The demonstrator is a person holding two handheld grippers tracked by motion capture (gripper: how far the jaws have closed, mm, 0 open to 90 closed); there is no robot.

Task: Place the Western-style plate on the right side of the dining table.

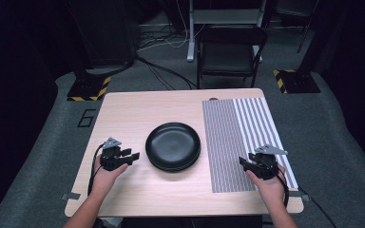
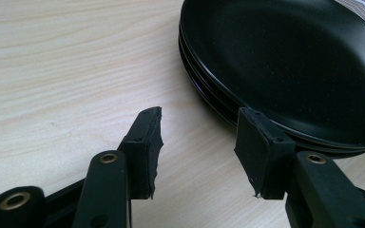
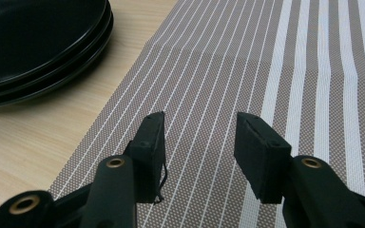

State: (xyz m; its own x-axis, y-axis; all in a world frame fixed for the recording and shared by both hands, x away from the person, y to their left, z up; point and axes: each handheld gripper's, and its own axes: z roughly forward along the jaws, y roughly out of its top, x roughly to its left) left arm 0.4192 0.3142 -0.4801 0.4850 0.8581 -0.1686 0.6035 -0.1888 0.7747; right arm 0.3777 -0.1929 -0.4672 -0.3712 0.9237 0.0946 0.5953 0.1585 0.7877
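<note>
High view: plates (image 1: 173,146) sit just right of the left gripper (image 1: 132,157), jaws apart, empty. Right gripper (image 1: 245,162), also open-jawed, hovers farther from the plates, over the mat (image 1: 228,142).

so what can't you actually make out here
- Stack of black plates: the exact count; the high view is too small, and both gripper views cut the stack off at the frame edge.
- Striped placemat: its far end is cut off in the right gripper view.
- Dark mark at the placemat's far edge, high view: too small to identify.

Black plates (image 1: 173,145); grey-white striped mat (image 1: 228,142); pale wood-grain table (image 1: 138,114).
</note>
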